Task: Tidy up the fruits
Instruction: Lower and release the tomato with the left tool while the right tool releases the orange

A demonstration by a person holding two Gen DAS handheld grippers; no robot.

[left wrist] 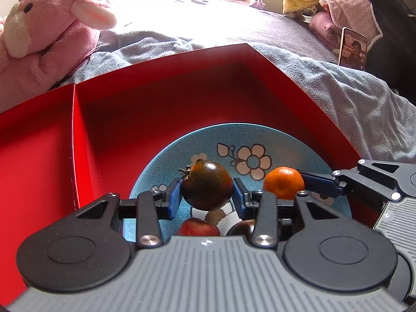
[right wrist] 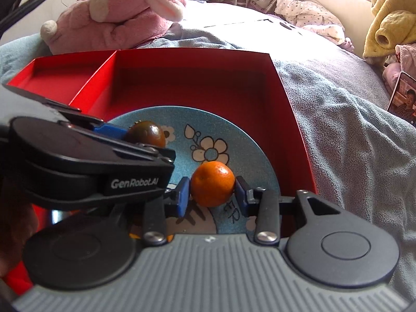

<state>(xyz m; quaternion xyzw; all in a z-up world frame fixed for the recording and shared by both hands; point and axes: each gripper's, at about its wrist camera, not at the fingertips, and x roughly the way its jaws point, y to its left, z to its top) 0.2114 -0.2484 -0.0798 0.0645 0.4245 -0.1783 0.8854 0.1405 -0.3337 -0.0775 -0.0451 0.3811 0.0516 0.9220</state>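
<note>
left tool (left wrist: 207, 198) grips dark tomato (left wrist: 206, 186) | right tool (right wrist: 212, 196) grips orange (right wrist: 212, 183) | both over plate (left wrist: 156, 161); two fruits remain there, red box (left wrist: 161, 119) compartments unfilled

a bed covered by a grey-blue blanket (right wrist: 338, 135) carries everything. on it lie a red divided box (right wrist: 197, 83) at centre, a pink plush rabbit (right wrist: 124, 13) at eleven o'clock, and a phone (right wrist: 403, 101) propped at three o'clock.

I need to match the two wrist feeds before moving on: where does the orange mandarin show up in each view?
Left wrist: the mandarin sits right of centre, held by the right gripper reaching in from the right.
Right wrist: the mandarin is at centre, between the blue pads.
Shared landmark: the white flower on the blue plate, just behind the mandarin in both.
</note>
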